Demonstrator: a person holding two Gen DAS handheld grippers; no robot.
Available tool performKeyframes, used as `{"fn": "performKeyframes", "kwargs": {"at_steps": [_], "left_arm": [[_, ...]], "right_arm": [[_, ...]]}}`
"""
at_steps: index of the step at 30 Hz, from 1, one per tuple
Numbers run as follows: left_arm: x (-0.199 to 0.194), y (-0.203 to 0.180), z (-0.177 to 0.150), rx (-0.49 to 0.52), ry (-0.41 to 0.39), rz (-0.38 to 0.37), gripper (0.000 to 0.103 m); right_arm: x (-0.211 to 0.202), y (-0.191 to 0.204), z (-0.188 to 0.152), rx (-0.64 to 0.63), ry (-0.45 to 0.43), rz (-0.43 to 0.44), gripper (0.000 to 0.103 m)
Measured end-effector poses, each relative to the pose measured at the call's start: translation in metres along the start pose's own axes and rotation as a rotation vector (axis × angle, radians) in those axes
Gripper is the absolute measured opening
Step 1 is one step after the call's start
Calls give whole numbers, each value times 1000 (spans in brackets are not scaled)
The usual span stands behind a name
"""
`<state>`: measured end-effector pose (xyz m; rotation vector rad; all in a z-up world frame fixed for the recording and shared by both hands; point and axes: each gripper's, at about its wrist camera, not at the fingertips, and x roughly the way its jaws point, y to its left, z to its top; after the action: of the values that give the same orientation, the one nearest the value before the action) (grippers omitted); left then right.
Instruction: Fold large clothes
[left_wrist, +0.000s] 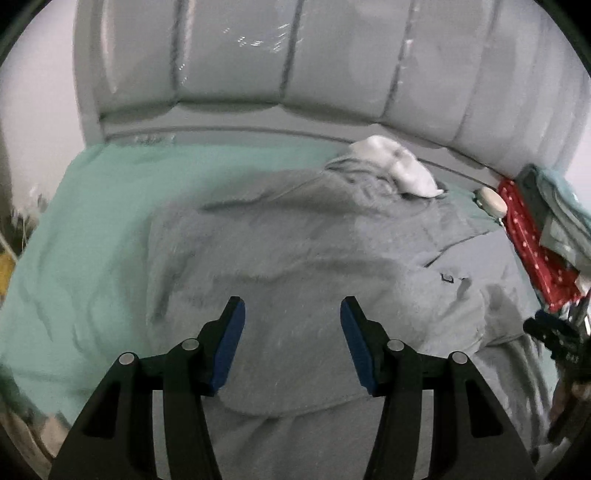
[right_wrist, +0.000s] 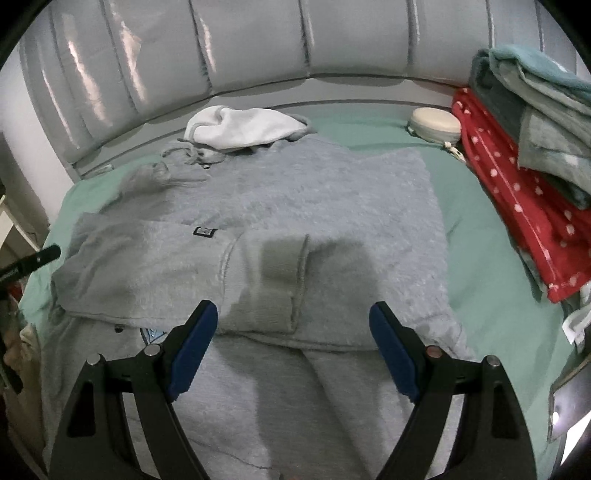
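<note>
In the left wrist view, the left gripper (left_wrist: 292, 314) hovers above a grey fleece hoodie (left_wrist: 295, 251) with its jaws parted moderately and nothing between the blue pads (left_wrist: 231, 343). The hoodie lies spread on a bed covered by a mint-green sheet (left_wrist: 81, 229), its white-lined hood (left_wrist: 399, 170) toward the padded grey headboard (left_wrist: 295, 62). A small dark logo patch (left_wrist: 448, 277) shows on the cloth to the right. Along the right edge sit a small pale round case (left_wrist: 491, 201), a red polka-dot fabric (left_wrist: 532, 243) and folded towels (left_wrist: 561, 206) stacked on it. This picture is blurred.

In the right wrist view, the right gripper (right_wrist: 293, 317) has its jaws wide apart, holding nothing, just above the hoodie (right_wrist: 295, 192). A sleeve (right_wrist: 140, 280) is folded across the body from the left, with its cuff (right_wrist: 299, 280) lying near the middle, between the pads in the picture. The hood (right_wrist: 243, 129) lies by the headboard (right_wrist: 258, 48). The round case (right_wrist: 436, 123), the red dotted fabric (right_wrist: 517, 206) and the towels (right_wrist: 546, 122) stand well apart at the right on the sheet (right_wrist: 491, 273).
</note>
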<state>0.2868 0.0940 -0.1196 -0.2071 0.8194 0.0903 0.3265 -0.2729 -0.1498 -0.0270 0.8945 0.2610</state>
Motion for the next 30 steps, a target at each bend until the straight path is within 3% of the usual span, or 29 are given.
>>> {"fn": "performKeyframes", "kwargs": {"at_steps": [3,7,11,14,17,20,25,26,27,30], "left_arm": [[-2,-5,7,29,-32,-4,57],[6,7,24,-7,-70,-19,57],[19,26,38,-27,-90,122,57],[24,45,41,-112,-46,107,57],[31,57,43,-165,-21,83,57],[41,63,43,-194,19,96,57],[54,64,40,-223,53,69,57],[55,63,40,-215,53,72,57],[55,61,41,-204,53,78,57],[51,57,43,-180,45,83,57]], "right_arm": [[8,8,20,-11,-14,6,84],[18,33,54,-60,-50,17,84],[39,71,96,-96,-81,60,84],[65,94,128,-127,-88,69,82],[94,108,161,-119,-84,92,63],[124,117,190,-95,-67,120,52],[177,143,212,-131,25,136,45],[185,146,211,-137,46,138,29],[191,148,208,-145,67,147,6],[180,156,193,-213,28,137,7]]}}
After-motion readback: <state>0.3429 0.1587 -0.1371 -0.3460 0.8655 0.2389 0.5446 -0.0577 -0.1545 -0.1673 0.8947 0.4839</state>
